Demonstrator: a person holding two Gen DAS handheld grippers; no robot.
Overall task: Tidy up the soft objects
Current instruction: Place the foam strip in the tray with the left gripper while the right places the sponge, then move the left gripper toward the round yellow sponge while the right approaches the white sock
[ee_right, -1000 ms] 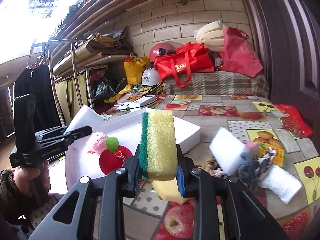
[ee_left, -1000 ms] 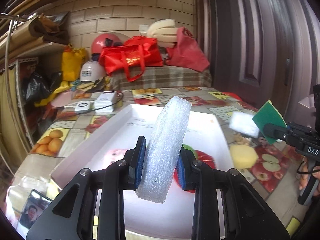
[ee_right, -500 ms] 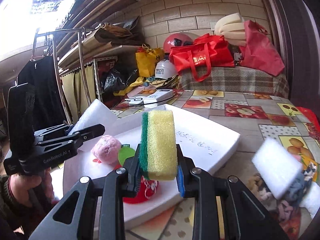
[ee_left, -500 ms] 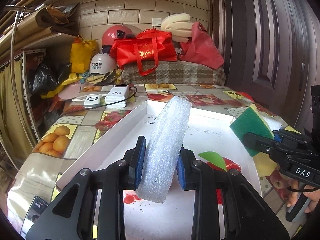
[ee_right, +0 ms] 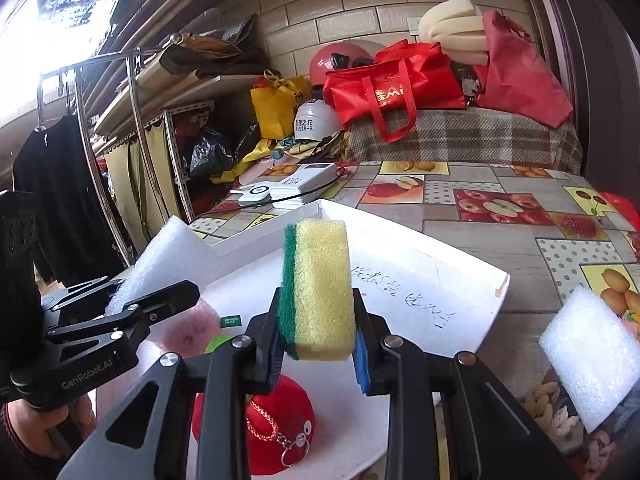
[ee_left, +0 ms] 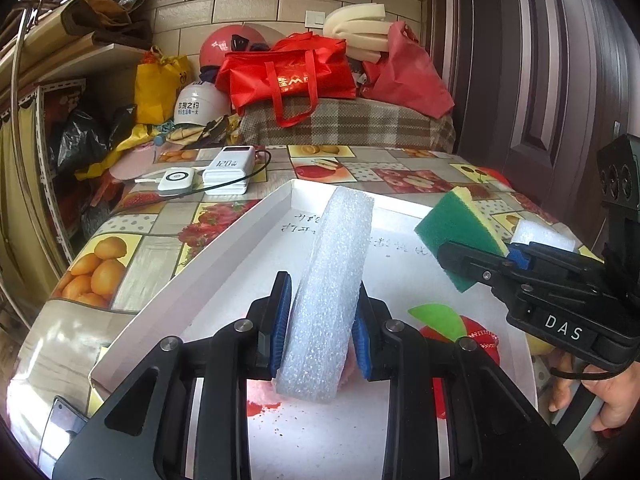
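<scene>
My left gripper [ee_left: 320,320] is shut on a white foam block [ee_left: 332,288], held upright over the white tray [ee_left: 224,248]. My right gripper [ee_right: 318,340] is shut on a yellow sponge with a green scouring side [ee_right: 318,288], also above the tray [ee_right: 472,280]. From the left wrist view the right gripper [ee_left: 480,256] comes in from the right with the sponge [ee_left: 456,232]. In the tray lie a red apple plush with a green leaf [ee_right: 280,416] and a pink plush ball [ee_right: 188,328]. The left gripper [ee_right: 160,296] and its foam [ee_right: 168,256] show at the left in the right wrist view.
Another white foam block [ee_right: 592,356] lies on the fruit-patterned tablecloth [ee_right: 500,240] right of the tray. White power banks [ee_left: 208,172] with a cable sit beyond the tray. Red bags [ee_left: 288,76], helmets and a yellow bag crowd the far end. A dark door [ee_left: 540,80] stands at the right.
Both grippers have moved in over the tray with their loads. The sponge has come from the tray's right side to above its far part; the foam block has shifted a little further in.
</scene>
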